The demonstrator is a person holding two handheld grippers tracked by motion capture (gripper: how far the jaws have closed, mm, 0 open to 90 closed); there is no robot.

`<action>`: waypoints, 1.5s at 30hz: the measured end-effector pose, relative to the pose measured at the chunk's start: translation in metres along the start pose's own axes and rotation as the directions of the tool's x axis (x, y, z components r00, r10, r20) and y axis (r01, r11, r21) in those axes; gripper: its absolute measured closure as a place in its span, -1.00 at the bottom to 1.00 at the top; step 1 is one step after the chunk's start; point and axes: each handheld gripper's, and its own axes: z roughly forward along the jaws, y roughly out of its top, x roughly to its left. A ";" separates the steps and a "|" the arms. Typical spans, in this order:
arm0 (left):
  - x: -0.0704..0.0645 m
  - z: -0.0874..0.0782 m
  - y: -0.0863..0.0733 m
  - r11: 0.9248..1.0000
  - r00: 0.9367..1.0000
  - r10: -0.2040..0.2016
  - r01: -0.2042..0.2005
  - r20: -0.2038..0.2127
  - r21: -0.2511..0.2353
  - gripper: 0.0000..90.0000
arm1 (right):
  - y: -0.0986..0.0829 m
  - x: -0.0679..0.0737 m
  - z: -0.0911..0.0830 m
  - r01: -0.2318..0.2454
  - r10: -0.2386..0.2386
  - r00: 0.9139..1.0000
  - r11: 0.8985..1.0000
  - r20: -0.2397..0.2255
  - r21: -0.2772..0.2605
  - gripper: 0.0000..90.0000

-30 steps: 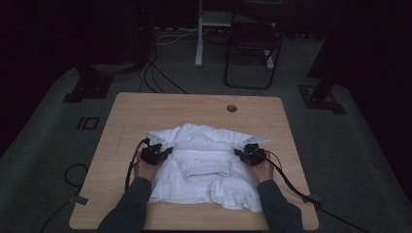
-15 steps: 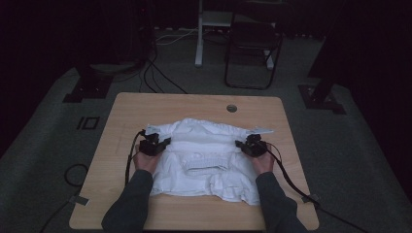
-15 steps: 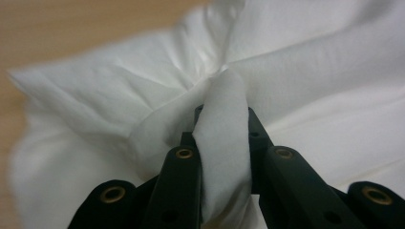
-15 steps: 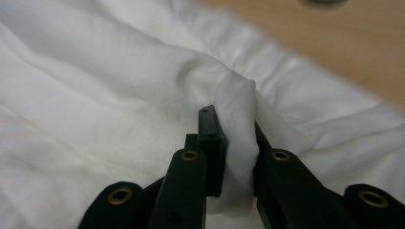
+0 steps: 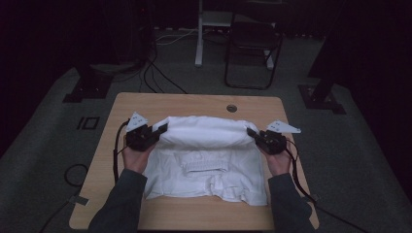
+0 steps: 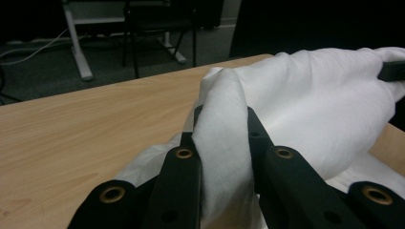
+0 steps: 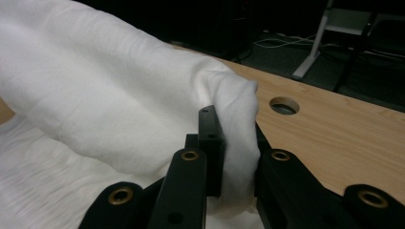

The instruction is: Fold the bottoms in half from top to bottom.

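Note:
A white garment (image 5: 206, 160) lies spread on the wooden table (image 5: 194, 104), its far edge lifted into a long roll (image 5: 204, 131). My left gripper (image 5: 159, 130) is shut on the left end of that lifted cloth (image 6: 224, 143), which bulges up between the black jaws. My right gripper (image 5: 252, 133) is shut on the right end of the cloth (image 7: 239, 119), a fold pinched between its jaws. The near part of the garment rests flat on the table, with a waistband-like seam (image 5: 204, 167) in the middle.
A round cable hole (image 5: 231, 108) sits in the table's far edge, also seen as a hole (image 7: 284, 105) beyond the right jaws. A dark chair (image 5: 252, 48) and a white stand (image 5: 199, 34) are on the floor behind. Cables trail off both table sides.
Both grippers have carried the cloth's held edge away from the person toward the far side of the table, stretching it into a raised roll; they have also moved slightly apart.

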 end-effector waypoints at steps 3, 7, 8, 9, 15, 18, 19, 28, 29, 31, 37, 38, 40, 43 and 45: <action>-0.004 -0.004 -0.021 0.999 1.000 -0.014 0.014 0.021 0.033 0.81 | -0.013 0.008 -0.009 0.002 -0.001 1.000 1.000 -0.025 0.015 0.87; -0.009 -0.003 -0.055 0.993 0.999 -0.037 0.033 0.036 0.113 0.78 | -0.043 0.019 -0.014 0.004 -0.001 0.999 0.997 -0.043 0.074 0.86; -0.009 -0.002 -0.062 0.990 0.999 -0.039 0.034 0.036 0.138 0.74 | -0.051 0.022 -0.014 -0.001 0.006 0.999 0.996 -0.049 0.093 0.85; -0.009 -0.001 -0.068 0.986 0.998 -0.046 0.038 0.042 0.165 0.64 | -0.058 0.025 -0.012 -0.008 0.016 0.998 0.992 -0.063 0.124 0.81; -0.006 -0.009 -0.051 0.992 1.000 -0.026 0.026 -0.008 0.121 0.12 | -0.055 0.025 -0.023 -0.024 0.031 0.995 0.997 -0.090 0.075 0.06; -0.013 -0.005 -0.027 0.996 0.999 -0.007 0.011 -0.037 0.090 0.16 | -0.029 0.029 -0.023 -0.028 0.029 0.997 1.000 -0.074 0.014 0.10; -0.015 0.000 -0.021 0.996 0.999 -0.008 0.011 -0.034 0.092 0.21 | -0.021 0.033 -0.019 -0.033 0.034 0.997 0.999 -0.075 0.013 0.10; -0.050 0.047 -0.041 0.971 0.999 0.016 -0.026 0.043 0.239 0.39 | -0.019 0.076 0.042 0.050 -0.033 0.993 0.987 -0.109 0.152 0.13; -0.050 0.047 -0.041 0.971 0.999 0.016 -0.026 0.043 0.239 0.39 | -0.026 0.080 0.046 0.064 -0.045 0.993 0.983 -0.109 0.173 0.13; -0.059 0.057 -0.082 0.940 0.997 0.051 -0.067 0.056 0.333 0.39 | -0.051 0.087 0.049 0.087 -0.061 0.991 0.968 -0.118 0.234 0.14; -0.058 0.046 -0.097 0.944 0.997 0.046 -0.062 0.058 0.324 0.38 | -0.077 0.085 0.038 0.086 -0.053 0.991 0.959 -0.125 0.271 0.14; -0.058 0.041 -0.095 0.946 0.997 0.050 -0.065 0.053 0.318 0.34 | -0.077 0.084 0.033 0.084 -0.055 0.992 0.960 -0.113 0.269 0.15; -0.058 0.036 -0.094 0.949 0.998 0.051 -0.064 0.048 0.307 0.29 | -0.078 0.083 0.028 0.082 -0.055 0.993 0.962 -0.107 0.261 0.16; -0.051 0.010 -0.092 0.965 0.998 0.053 -0.045 -0.025 0.260 0.29 | -0.083 0.076 0.012 0.078 -0.068 0.997 0.964 -0.046 0.253 0.22; -0.044 0.003 -0.097 0.962 0.998 0.045 -0.029 -0.053 0.271 0.29 | -0.085 0.072 0.006 0.067 -0.062 0.998 0.967 -0.028 0.246 0.23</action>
